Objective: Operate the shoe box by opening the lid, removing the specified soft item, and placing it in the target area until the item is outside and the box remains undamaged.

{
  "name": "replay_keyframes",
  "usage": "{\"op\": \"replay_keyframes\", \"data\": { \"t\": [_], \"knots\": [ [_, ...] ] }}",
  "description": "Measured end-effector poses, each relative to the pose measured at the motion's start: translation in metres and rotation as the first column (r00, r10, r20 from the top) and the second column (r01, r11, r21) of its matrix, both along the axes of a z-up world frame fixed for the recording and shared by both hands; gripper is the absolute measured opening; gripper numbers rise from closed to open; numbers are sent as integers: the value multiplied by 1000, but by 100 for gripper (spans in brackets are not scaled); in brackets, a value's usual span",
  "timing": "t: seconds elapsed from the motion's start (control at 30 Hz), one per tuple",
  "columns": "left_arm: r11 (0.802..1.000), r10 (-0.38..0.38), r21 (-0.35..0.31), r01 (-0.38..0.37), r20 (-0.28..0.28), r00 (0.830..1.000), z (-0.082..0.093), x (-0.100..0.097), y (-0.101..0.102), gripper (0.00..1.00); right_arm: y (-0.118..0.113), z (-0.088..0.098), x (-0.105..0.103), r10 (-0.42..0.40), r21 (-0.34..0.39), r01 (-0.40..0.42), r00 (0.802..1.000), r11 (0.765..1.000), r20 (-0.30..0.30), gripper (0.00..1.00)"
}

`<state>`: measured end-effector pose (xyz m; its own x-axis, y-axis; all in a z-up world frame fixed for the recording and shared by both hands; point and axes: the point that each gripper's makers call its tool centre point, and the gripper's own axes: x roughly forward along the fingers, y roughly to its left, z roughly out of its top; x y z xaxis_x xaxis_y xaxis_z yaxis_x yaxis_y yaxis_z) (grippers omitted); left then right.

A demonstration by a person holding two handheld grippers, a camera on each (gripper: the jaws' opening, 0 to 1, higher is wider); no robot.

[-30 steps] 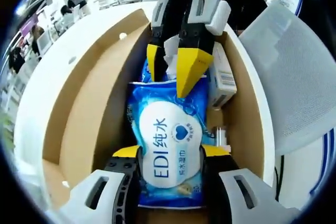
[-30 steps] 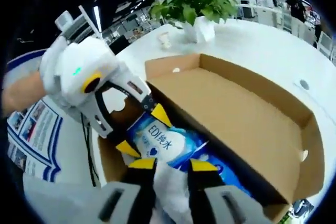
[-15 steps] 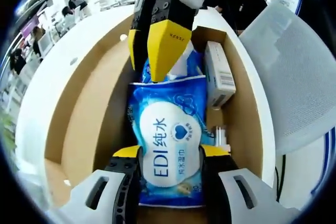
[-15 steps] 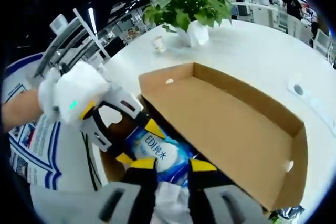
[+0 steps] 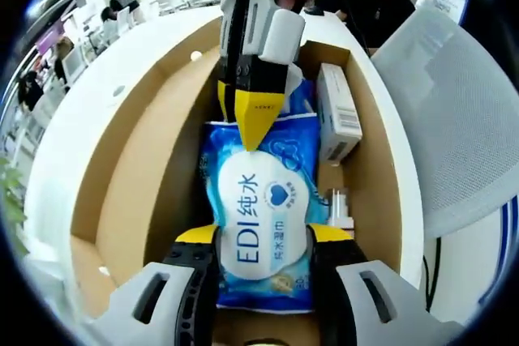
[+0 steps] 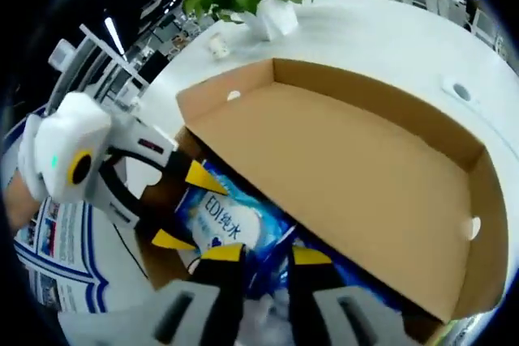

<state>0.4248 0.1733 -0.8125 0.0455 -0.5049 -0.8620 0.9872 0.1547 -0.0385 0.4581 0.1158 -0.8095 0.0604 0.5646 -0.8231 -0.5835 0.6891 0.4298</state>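
Wipes pack (image 5: 259,228) stays between left tongs (image 5: 263,237); right tongs (image 5: 250,123) now touch it.

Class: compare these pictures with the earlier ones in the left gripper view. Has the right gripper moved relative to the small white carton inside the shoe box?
Yes. The right gripper has swung from level with the small white carton inward onto the blue wipes pack.

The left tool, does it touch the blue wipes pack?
Touching: in the left gripper view the left tool holds the blue wipes pack between both yellow tips.
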Motion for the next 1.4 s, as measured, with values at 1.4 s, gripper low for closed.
{"op": "replay_keyframes", "data": {
  "t": [1.4],
  "knots": [
    [991, 127, -38, -125, 57, 990, 28, 7, 21, 45, -7, 68, 9, -88, 133, 66, 982, 989, 170, 0]
  ]
}}
